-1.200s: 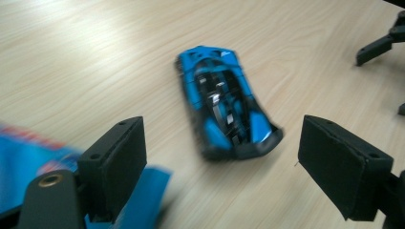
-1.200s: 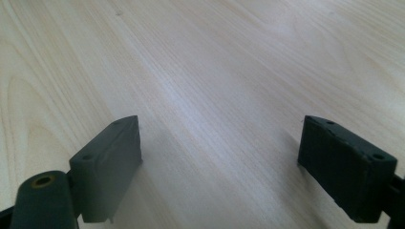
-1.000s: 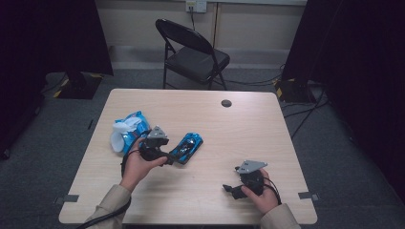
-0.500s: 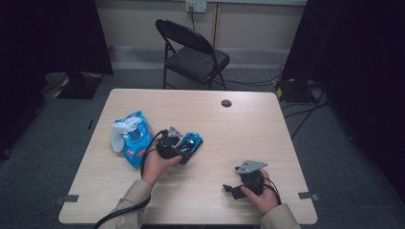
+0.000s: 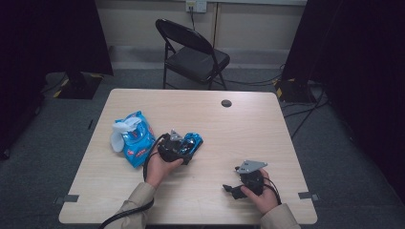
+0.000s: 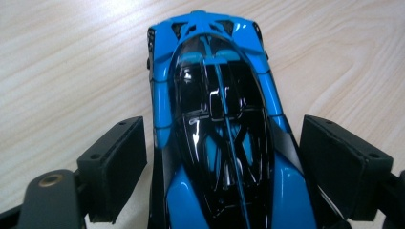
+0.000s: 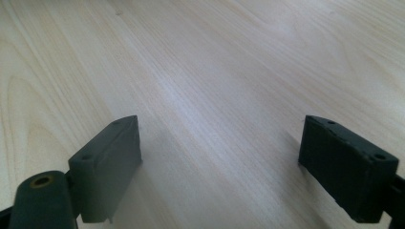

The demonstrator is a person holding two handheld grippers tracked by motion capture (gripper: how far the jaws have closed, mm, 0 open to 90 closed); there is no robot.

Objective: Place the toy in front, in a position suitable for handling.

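High view: pale wooden table (image 5: pixel 286 143) on grey carpet; left gripper (image 5: pixel 177 149) fingers straddle the glossy blue toy car (image 6: pixel 219 119) (unclamped), right gripper (image 5: pixel 239 183) open.

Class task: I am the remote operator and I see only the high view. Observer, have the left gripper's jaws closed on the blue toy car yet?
Observer: No. In the left gripper view the left gripper has its jaws open, one on each side of the blue toy car, with gaps showing.
Operator: And the right gripper's jaws?
Observer: The right gripper is open, with bare wooden table between its jaws.
Operator: What does the car's top look like?
Observer: It has a glossy black canopy with a thin blue stripe down the middle.
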